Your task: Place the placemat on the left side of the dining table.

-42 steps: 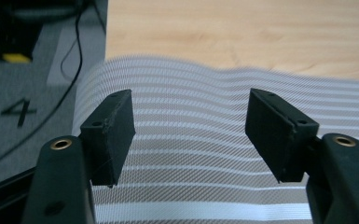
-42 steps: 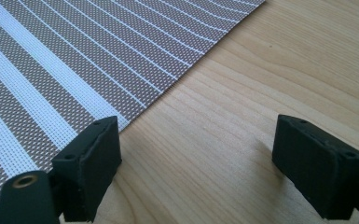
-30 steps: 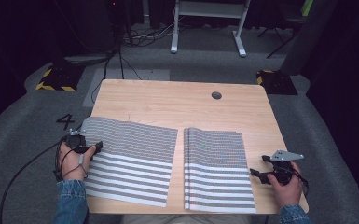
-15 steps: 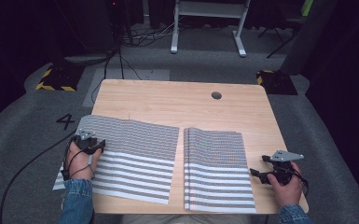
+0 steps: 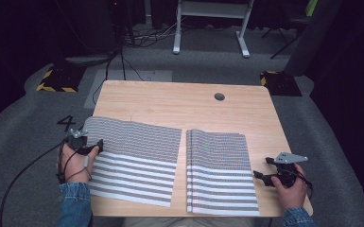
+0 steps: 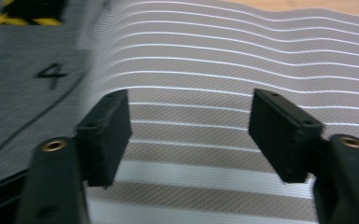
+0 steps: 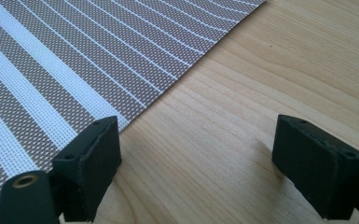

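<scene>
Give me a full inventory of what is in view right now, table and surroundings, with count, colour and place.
striped mat: one, grey-brown and white, left half of the table, its left edge hanging past the table edge
folded striped mat: one, same stripes, right half of the table
table: one, light wood, centre
cable hole: one, dark, far right part of the tabletop
hazard-striped blocks: two, yellow and black, on the floor at the far corners
white frame: one, on the floor beyond the table
number 4: one, black, on the grey floor at left
left hand-held gripper: black, open, at the left mat's edge
right hand-held gripper: black, open, over bare wood beside the folded mat
</scene>
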The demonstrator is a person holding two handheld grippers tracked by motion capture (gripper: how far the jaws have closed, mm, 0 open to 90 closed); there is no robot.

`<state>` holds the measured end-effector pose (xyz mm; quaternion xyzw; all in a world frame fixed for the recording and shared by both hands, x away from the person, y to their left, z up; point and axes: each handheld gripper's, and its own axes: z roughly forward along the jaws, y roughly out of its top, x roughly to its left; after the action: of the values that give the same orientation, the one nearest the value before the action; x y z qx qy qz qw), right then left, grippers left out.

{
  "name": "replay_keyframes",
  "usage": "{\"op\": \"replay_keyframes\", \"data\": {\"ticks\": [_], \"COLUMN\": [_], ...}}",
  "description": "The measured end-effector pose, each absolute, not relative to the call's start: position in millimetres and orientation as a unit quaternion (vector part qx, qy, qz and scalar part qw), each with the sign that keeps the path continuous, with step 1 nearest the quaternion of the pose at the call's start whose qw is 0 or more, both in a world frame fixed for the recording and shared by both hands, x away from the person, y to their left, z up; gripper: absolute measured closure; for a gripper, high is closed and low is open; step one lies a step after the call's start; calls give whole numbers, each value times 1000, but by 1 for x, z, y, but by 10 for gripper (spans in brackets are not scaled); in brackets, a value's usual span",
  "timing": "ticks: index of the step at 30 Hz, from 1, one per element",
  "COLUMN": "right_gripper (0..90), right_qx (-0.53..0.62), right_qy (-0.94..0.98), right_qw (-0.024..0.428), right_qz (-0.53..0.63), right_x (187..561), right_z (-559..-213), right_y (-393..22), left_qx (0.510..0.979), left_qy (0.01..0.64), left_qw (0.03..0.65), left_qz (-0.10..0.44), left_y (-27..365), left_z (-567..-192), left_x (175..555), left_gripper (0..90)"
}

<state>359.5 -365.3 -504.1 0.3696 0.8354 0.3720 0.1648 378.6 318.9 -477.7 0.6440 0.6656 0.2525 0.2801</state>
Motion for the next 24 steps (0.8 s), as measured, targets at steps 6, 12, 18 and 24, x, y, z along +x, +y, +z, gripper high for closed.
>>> {"op": "replay_keyframes", "data": {"ticks": [6,12,18,24], "right_gripper": [155,155,155,155], "right_qx": [370,370,370,370], "right_qy": [835,835,836,836], "right_qw": [165,165,164,165], "right_qz": [372,372,370,371], "right_x": [360,360,360,360], "right_z": [-504,-504,-504,-504], "right_y": [-365,-365,-366,-366], "left_qx": [623,615,616,616], "left_qy": [706,708,706,704], "left_qw": [279,301,306,305], "left_qz": [189,173,170,179], "left_y": [338,340,341,339], "left_z": [-499,-501,-501,-502], "left_x": [379,377,377,375], "left_gripper": [205,261,289,295]}}
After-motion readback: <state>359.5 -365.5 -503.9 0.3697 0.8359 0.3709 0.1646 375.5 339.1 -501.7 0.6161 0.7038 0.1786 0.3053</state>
